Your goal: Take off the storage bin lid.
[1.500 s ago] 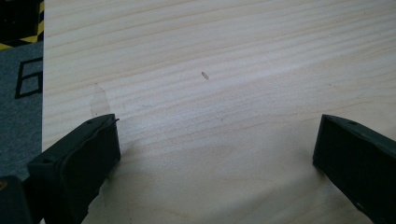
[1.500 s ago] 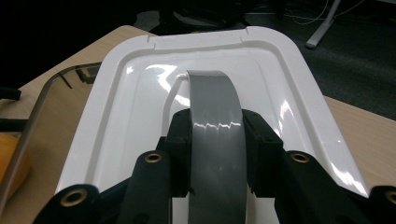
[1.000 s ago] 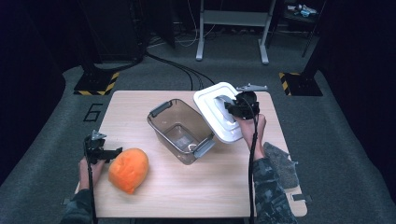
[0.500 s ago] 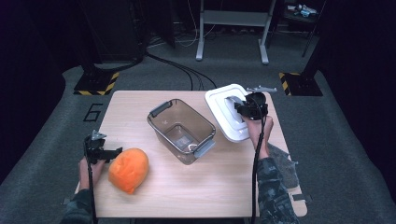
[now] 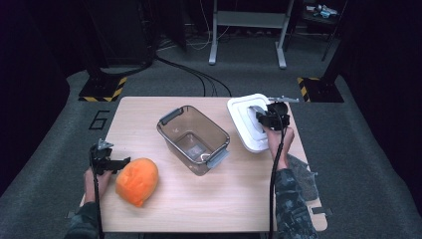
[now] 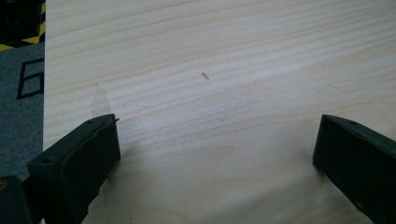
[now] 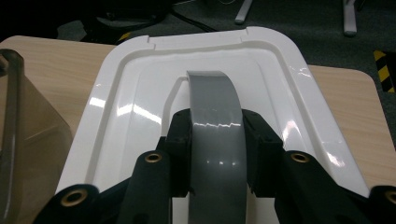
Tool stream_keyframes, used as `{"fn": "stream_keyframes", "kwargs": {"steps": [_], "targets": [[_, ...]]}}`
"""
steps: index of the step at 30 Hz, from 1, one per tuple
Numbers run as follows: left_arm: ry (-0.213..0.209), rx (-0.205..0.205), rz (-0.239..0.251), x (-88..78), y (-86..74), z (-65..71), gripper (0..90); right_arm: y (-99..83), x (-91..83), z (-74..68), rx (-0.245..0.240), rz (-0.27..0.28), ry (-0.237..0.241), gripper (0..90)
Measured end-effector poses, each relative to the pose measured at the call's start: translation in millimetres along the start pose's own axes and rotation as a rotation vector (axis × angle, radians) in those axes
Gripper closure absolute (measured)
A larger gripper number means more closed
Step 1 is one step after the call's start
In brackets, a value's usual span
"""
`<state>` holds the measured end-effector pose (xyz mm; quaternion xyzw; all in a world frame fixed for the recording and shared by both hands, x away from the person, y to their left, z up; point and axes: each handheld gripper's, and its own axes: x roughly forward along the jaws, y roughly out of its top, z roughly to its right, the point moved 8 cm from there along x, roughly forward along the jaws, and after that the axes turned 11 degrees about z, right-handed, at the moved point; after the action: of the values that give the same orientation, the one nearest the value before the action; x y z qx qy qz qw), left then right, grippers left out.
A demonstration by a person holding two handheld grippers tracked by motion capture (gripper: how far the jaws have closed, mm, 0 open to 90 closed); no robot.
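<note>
Two black jaws clasp glossy lid (image 7: 140, 112) handle (image 7: 215, 121) (arched, grey).

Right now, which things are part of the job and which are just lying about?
In the job:
- lid, its grey handle clamped in the right gripper
- clear bin, open
- orange toy by the open left gripper

Lying about:
- cables on floor
- grey stand

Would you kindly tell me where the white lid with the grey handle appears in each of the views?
High view: white lid lies at the table's right far corner, right of the clear container.
Left gripper view: bare wooden tabletop between its jaws; the lid is outside this frame.
Right gripper view: lid centre, jaws closed on its grey handle.
Shared landmark: the wooden tabletop.
</note>
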<state>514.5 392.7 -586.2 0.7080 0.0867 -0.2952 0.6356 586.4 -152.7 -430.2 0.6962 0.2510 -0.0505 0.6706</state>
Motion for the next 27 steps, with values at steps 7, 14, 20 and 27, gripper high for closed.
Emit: {"fn": "stream_keyframes", "kwargs": {"steps": [7,14,20,27], "targets": [[-0.003,-0.002,-0.001,0.1,-0.1,0.2,0.2,-14.2,11.3,6.4,0.015,-0.006,-0.041,66.4],[-0.004,-0.004,0.002,0.4,0.0,0.4,0.2,-28.8,23.4,9.5,0.044,-0.025,-0.075,66.4],[-0.003,-0.003,0.002,0.3,0.0,0.4,0.3,-39.8,31.9,11.8,0.052,-0.035,-0.094,66.4],[-0.001,-0.001,0.002,0.3,0.1,0.3,0.3,-46.5,40.8,8.3,0.064,-0.041,-0.105,66.4]]}}
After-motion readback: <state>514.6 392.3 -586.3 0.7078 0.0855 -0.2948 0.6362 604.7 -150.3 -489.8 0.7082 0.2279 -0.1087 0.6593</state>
